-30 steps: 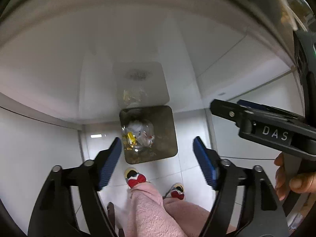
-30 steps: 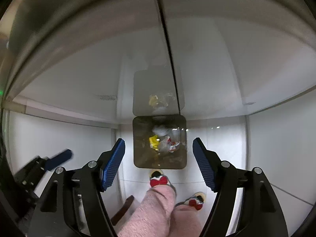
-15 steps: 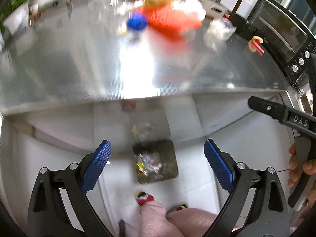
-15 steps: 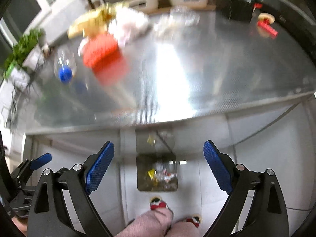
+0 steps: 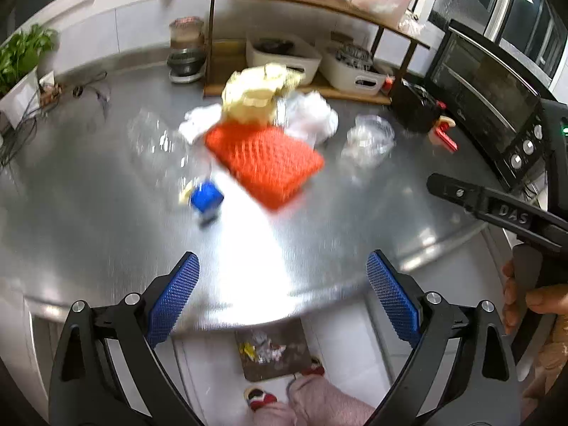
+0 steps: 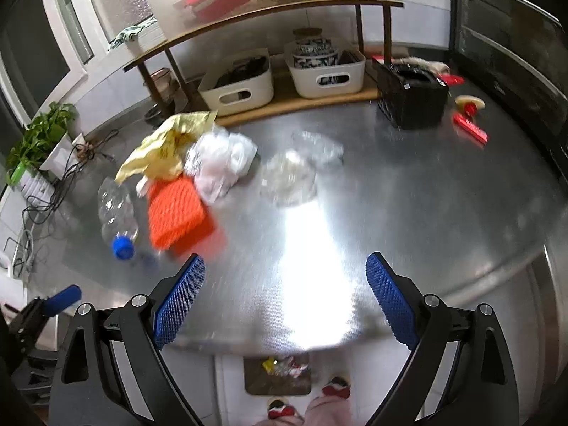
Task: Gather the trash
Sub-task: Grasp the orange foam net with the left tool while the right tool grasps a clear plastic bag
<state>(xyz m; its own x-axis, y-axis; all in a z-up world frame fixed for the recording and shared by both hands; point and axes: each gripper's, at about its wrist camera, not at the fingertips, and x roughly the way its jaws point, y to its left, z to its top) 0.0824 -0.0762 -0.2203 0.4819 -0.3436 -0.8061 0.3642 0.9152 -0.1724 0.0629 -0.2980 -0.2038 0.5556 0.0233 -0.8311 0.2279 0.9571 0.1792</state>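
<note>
Left hand-held gripper (image 5: 282, 298): jaws wide apart, nothing between the blue pads (image 5: 174, 298), held over the near edge of the steel bench (image 5: 88, 234). Right hand-held gripper (image 6: 285, 300): jaws equally wide apart, empty, touching nothing.

Below the bench edge, on the floor: a brown bin (image 5: 275, 349) holding crumpled wrappers, yellow and white visible. Person's red-and-white slippers (image 5: 261, 397) sit just beside it.

In the left view the right tool's black arm (image 5: 497, 209) shows at the right margin, white lettering "DAS" legible. No other writing can be read; frames are motion-blurred.

Trash on the bench, mid-distance, clustered left of centre:
- clear plastic bottle (image 6: 115, 209), lying down, long axis running near-to-far, blue cap (image 6: 122, 247) pointing toward the cameras.
- orange mesh pad (image 6: 177, 213), flat, just right of the bottle, long axis also roughly near-to-far.
- yellow crumpled bag (image 6: 167, 149) behind the pad, touching it.
- white plastic bag (image 6: 222, 161) right of the yellow one, touching the pad's far corner.
- 2 clear crumpled wrappers (image 6: 289, 177), apart from the pile, toward centre.

Far: black basket (image 6: 410, 101), 2 white bins (image 6: 239, 87) under a wooden shelf (image 6: 269, 12), potted plant (image 6: 35, 138) at far left.
</note>
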